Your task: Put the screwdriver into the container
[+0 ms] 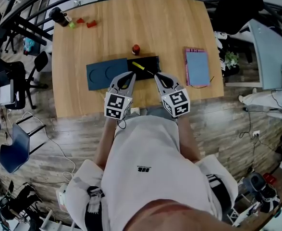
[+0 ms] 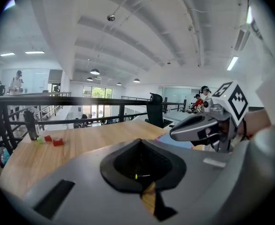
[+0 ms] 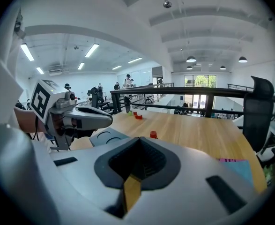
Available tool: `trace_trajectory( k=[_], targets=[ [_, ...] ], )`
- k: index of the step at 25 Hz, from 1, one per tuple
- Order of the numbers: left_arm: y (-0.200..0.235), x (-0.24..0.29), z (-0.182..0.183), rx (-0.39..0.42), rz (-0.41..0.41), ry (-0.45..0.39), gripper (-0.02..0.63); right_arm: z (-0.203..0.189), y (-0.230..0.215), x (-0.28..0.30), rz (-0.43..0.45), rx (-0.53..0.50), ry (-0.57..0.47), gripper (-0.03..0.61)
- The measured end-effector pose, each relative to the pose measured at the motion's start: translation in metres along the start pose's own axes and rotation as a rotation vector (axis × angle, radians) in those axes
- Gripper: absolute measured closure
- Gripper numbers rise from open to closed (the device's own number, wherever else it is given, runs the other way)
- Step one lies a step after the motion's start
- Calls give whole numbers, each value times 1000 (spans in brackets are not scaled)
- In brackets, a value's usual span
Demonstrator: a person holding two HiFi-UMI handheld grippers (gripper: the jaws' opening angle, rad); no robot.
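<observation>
A screwdriver with a yellow handle lies slantwise across the black container in the middle of the table. My left gripper points at the container's near left corner. The right gripper sits just short of the screwdriver's dark shaft end. Both hold nothing and their jaws are together. In the left gripper view my own jaws fill the foreground, with the right gripper beside them. The right gripper view shows its jaws and the left gripper.
A dark blue tray with two round hollows lies left of the container. A small red object stands behind it. A pink-edged notebook lies at the right. A black bottle and small red blocks sit at the far left corner.
</observation>
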State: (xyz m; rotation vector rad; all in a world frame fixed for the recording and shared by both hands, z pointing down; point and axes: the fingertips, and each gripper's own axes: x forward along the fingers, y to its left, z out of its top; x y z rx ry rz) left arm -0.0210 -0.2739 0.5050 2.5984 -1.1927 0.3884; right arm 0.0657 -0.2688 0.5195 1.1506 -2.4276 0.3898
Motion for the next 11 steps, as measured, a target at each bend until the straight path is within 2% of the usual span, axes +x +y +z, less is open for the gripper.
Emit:
trace_trajectory(
  k=[11],
  targets=[
    [-4, 5, 6, -4, 21, 1, 603, 7, -6, -2, 26, -4, -15, 583]
  ],
)
